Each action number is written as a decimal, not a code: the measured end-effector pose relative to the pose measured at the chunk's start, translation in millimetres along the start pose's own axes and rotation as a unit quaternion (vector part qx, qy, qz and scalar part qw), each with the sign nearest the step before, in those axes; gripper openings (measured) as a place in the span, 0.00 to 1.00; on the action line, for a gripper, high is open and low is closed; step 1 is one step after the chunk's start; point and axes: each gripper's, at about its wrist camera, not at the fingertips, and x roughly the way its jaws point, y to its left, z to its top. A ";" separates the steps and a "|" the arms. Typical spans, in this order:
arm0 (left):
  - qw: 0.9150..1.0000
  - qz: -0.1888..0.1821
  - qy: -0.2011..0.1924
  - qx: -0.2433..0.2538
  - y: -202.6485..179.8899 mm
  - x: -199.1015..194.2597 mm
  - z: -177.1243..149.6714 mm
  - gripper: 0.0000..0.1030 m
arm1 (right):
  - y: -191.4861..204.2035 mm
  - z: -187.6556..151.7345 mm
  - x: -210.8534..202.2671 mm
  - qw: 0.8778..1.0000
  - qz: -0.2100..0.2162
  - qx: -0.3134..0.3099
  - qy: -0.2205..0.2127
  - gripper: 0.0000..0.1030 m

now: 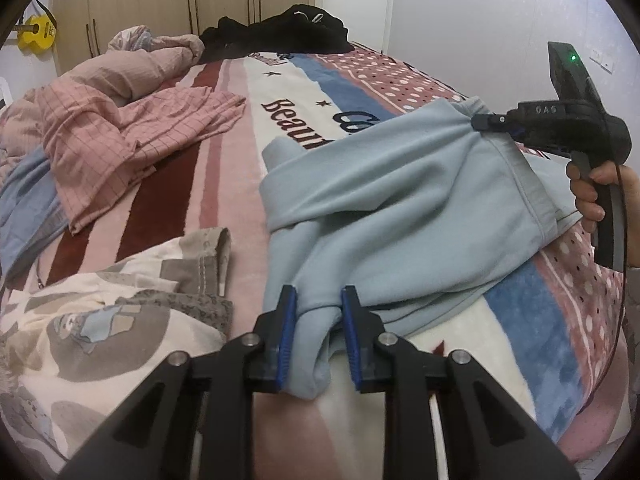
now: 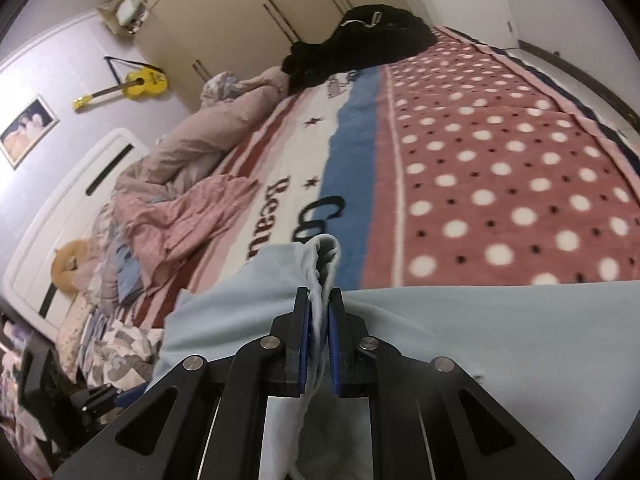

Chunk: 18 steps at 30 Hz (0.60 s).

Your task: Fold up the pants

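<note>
Light blue pants (image 1: 400, 200) lie partly folded on the striped bed blanket (image 1: 224, 208). My left gripper (image 1: 320, 300) has its jaws somewhat apart around a bunched end of the pants, the blue pads beside the cloth. My right gripper (image 1: 486, 122) shows at the right in the left wrist view, pinching the far corner of the pants and lifting it. In the right wrist view my right gripper (image 2: 319, 300) is shut on a fold of the pants (image 2: 480, 332), which drape across the lower frame.
A pink checked garment (image 1: 132, 136) and a pink duvet (image 1: 120, 64) lie at the left. A patterned beige cloth (image 1: 104, 320) is at the near left. A black pile of clothes (image 1: 280, 32) sits at the far end. The dotted blanket part (image 2: 500, 168) spreads right.
</note>
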 end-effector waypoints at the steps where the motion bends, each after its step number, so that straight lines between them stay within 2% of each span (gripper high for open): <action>1: 1.000 -0.001 0.000 -0.002 0.4 -0.3 0.6 0.20 | -2.5 0.0 1.7 1.000 -0.013 -0.004 0.005 0.03; 5: 1.000 -0.011 0.000 0.000 0.0 -5.7 2.9 0.24 | -16.3 -3.6 10.6 0.999 -0.043 0.011 0.029 0.03; 7: 1.000 -0.017 -0.006 -0.001 2.0 -11.1 4.6 0.33 | -24.1 -8.3 13.7 0.998 -0.045 0.021 0.043 0.03; 9: 1.000 -0.023 -0.014 -0.004 5.2 -16.2 6.0 0.37 | -23.1 -11.2 14.7 0.997 -0.046 0.012 0.057 0.06; 12: 1.000 -0.030 -0.001 0.001 5.6 -10.8 4.6 0.37 | -10.9 -4.4 -3.7 0.998 -0.058 -0.011 0.038 0.21; 13: 1.000 -0.028 0.000 0.002 4.9 -7.4 3.0 0.37 | -2.2 -0.9 -11.3 0.997 -0.066 -0.031 0.024 0.37; 14: 1.000 -0.030 0.001 0.001 4.5 -4.9 1.9 0.37 | 6.2 2.0 -16.3 0.996 -0.073 -0.051 0.014 0.45; 15: 0.999 -0.032 -0.001 -0.001 4.3 -2.7 0.2 0.37 | 19.7 5.1 -20.2 0.994 -0.076 -0.082 0.007 0.46; 17: 0.999 -0.039 -0.009 -0.008 5.9 -2.1 -2.2 0.37 | 55.3 7.9 -15.8 0.988 -0.042 -0.148 0.029 0.46; 18: 0.999 -0.045 -0.012 -0.010 7.4 -3.2 -3.5 0.33 | 67.2 6.8 -11.7 0.985 -0.027 -0.167 0.041 0.47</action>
